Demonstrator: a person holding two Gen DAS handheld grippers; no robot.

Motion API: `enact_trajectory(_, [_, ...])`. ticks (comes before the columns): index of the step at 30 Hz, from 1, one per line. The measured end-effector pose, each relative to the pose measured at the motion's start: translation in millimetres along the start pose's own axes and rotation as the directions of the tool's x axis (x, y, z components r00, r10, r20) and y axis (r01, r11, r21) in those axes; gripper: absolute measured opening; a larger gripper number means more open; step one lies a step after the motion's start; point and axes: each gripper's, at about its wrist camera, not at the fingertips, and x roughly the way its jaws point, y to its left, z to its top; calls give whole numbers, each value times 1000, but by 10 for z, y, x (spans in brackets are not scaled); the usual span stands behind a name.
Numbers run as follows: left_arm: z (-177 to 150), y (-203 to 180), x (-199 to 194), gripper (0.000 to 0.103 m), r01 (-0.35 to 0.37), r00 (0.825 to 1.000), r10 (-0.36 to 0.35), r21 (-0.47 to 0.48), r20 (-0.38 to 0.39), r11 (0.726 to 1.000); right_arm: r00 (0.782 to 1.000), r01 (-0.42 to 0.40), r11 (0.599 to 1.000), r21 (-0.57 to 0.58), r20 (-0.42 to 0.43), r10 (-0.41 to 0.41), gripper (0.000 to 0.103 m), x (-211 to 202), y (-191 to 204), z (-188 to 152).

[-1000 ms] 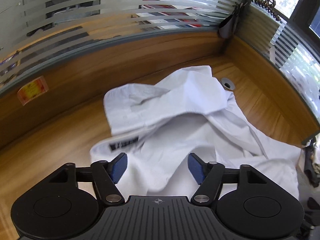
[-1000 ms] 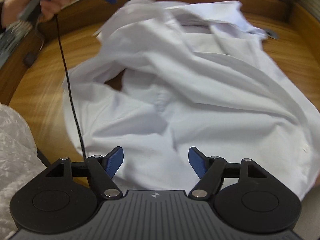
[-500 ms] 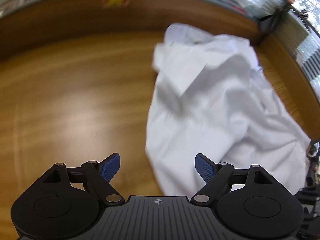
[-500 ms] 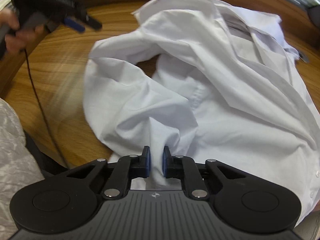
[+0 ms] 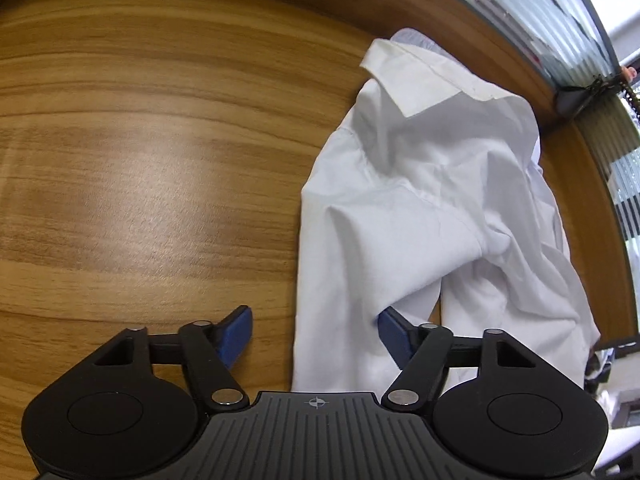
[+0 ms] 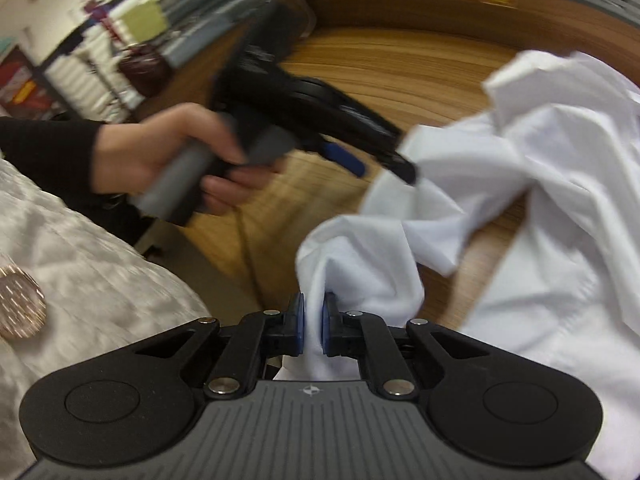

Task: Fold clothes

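Observation:
A crumpled white shirt [image 5: 420, 208] lies on the wooden table [image 5: 140, 160], its collar at the far end. My left gripper [image 5: 316, 332] is open, low over the table, and the shirt's near edge lies between its blue pads. In the right wrist view my right gripper [image 6: 313, 320] is shut on a bunched fold of the same shirt [image 6: 560, 208] and holds it lifted off the table. The left gripper [image 6: 344, 148], held in a hand, shows there at the shirt's left edge.
A wooden back wall with striped glass above [image 5: 540, 20] bounds the table at the far side and right. Bare wood lies left of the shirt. A person's pale clothing [image 6: 80, 248] is at the near left in the right wrist view.
My right gripper shut on a fold of the shirt and pulled it up and towards the near edge. My left gripper swung left, then came down to the shirt's near edge, still open.

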Motion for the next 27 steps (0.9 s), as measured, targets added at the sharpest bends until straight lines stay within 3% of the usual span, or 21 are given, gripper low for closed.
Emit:
enact_trajectory(3, [-13, -31, 69, 35, -12, 1000, 12, 9, -8, 1000, 1000, 13, 1000, 13, 1, -13, 12, -40, -49, 9])
enact_trajectory(5, [-20, -57, 90, 8, -29, 1000, 29, 21, 0, 999, 999, 42, 999, 34, 1, -42, 15, -84, -123, -9])
enact_trajectory(10, [25, -73, -76, 4, -111, 989, 107, 35, 101, 993, 993, 115, 990, 87, -1, -115, 34, -194, -308, -55])
enact_trajectory(14, [245, 28, -339, 4, -181, 963, 177, 2, 204, 983, 985, 172, 977, 129, -6, -173, 43, -282, -456, -92])
enact_trajectory(18, [575, 111, -574, 4, -259, 927, 249, -3, 282, 966, 973, 231, 957, 175, -16, -232, 44, -361, -610, -146])
enact_trajectory(22, [962, 113, -739, 4, -304, 899, 283, 14, 333, 952, 950, 311, 912, 268, -70, -304, 44, -325, -804, -433])
enact_trajectory(27, [1414, 43, -832, 4, -360, 868, 309, 65, 389, 931, 930, 363, 865, 347, -79, -359, 44, -342, -849, -779])
